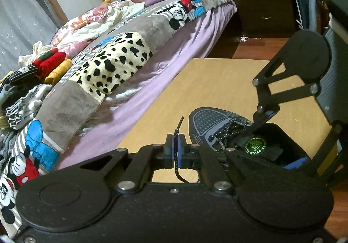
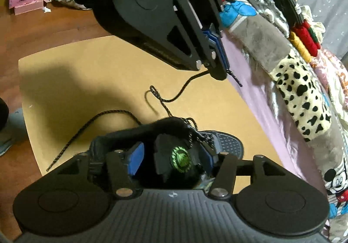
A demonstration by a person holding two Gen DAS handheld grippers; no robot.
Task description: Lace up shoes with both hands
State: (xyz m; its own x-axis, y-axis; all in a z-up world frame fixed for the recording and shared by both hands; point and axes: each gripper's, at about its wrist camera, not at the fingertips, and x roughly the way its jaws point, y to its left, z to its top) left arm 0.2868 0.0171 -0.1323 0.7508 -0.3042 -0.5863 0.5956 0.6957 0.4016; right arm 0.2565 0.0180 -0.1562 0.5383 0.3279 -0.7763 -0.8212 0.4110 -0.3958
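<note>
Clamping lace [image 1: 176, 147], left tongs [image 1: 176, 145], right tongs [image 2: 171, 156] apart over shoe [image 2: 228, 145], bed [image 1: 174, 51] beside table [image 1: 217, 82]

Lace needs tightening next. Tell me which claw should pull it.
Left. The left claw is already shut on the lace; the right claw stands open around the shoe tongue, gripping nothing.

Grey shoe [image 2: 226, 145] upright on tan board, black speckled lace [image 2: 156, 95] loose, untied

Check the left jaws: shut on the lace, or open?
Shut. In the left wrist view the left gripper has its blue pads pressed together on the black speckled lace, whose tip sticks out beyond them.
</note>
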